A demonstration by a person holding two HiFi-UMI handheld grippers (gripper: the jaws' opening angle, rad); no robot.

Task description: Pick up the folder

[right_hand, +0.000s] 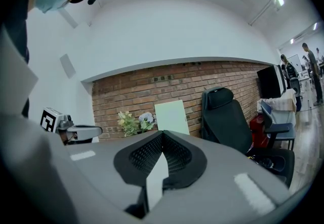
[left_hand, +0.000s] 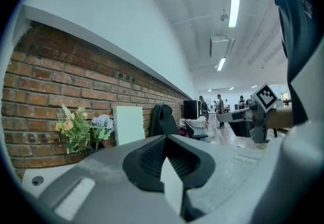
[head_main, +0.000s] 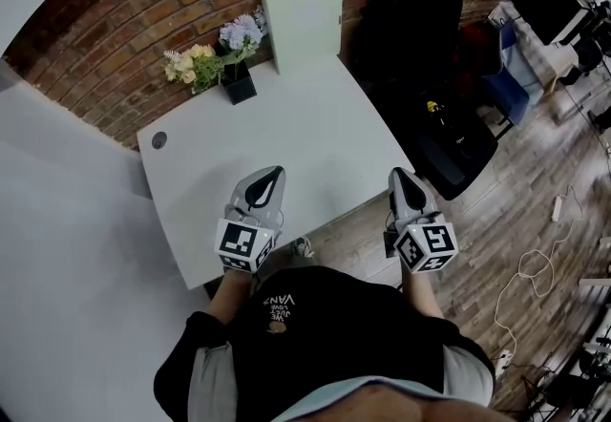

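Note:
The pale green folder (head_main: pixel 304 17) stands upright against the brick wall at the far edge of the white table (head_main: pixel 315 138); it also shows as the folder (left_hand: pixel 128 124) in the left gripper view and the folder (right_hand: pixel 172 116) in the right gripper view. My left gripper (head_main: pixel 272 172) hovers over the table's near edge, shut and holding nothing. My right gripper (head_main: pixel 398 176) hangs at the table's near right corner, also shut and holding nothing. Both point level toward the wall, well short of the folder.
A black pot of flowers (head_main: pixel 221 62) stands left of the folder. A black office chair (head_main: pixel 430 57) sits right of the table. A round cable hole (head_main: pixel 158 139) marks the table's left corner. Cables (head_main: pixel 539 267) lie on the wooden floor at right.

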